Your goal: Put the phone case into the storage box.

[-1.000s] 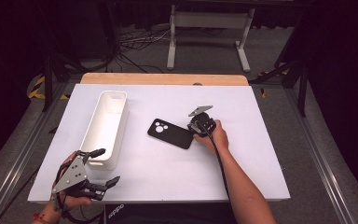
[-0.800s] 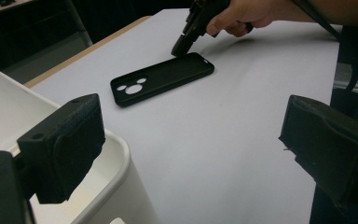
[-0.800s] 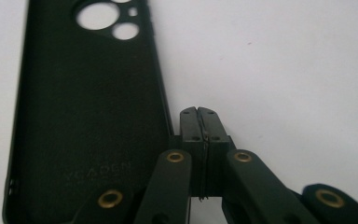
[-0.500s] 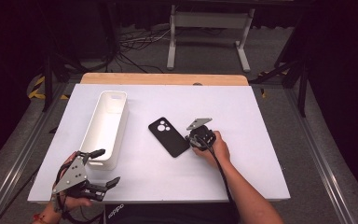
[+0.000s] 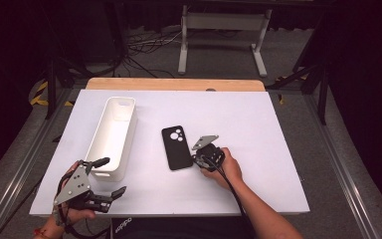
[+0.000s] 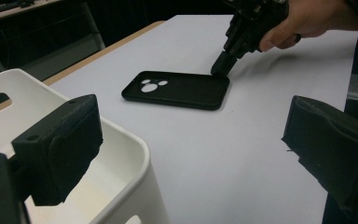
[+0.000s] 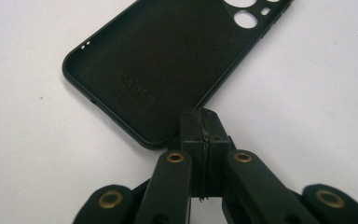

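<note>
Your white table (image 5: 258, 119) carries the white bin (image 5: 113, 135) at left. The black phone case (image 5: 177, 147) has swung from slanted to lengthwise, nearer the bin. Your right gripper (image 5: 202, 158), jaws pressed together, touches its near corner, nudging rather than gripping. Your left gripper (image 5: 104, 175) waits, jaws spread.
</note>
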Demonstrator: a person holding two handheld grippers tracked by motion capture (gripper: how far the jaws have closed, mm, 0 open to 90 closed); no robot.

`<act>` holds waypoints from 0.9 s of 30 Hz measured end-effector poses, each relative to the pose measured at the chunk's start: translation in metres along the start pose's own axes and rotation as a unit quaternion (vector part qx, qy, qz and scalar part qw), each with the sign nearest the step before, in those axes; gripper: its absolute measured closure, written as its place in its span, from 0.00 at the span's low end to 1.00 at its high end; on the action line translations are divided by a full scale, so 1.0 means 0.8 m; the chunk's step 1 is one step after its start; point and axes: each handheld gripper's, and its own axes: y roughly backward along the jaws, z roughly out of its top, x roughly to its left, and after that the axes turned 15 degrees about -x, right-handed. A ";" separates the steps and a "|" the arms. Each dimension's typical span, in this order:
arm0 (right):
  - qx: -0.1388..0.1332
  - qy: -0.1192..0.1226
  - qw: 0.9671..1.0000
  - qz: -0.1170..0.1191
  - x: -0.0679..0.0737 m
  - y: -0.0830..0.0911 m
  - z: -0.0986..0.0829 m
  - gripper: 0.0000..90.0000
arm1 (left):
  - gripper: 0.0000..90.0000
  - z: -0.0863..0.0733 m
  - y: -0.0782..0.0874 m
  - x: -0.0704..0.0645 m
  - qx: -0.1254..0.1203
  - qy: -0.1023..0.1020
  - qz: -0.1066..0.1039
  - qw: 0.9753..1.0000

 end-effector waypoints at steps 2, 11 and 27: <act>-0.003 0.000 1.000 0.005 0.008 -0.001 0.001 1.00 | 0.06 -0.001 0.001 0.000 0.002 0.001 0.000 1.000; -0.006 0.014 0.999 0.028 0.019 -0.007 0.005 1.00 | 0.06 0.000 0.001 -0.001 0.003 -0.004 0.000 1.000; -0.073 -0.025 0.997 0.001 -0.042 -0.003 0.037 0.59 | 0.06 0.006 -0.001 0.008 -0.004 -0.008 0.003 1.000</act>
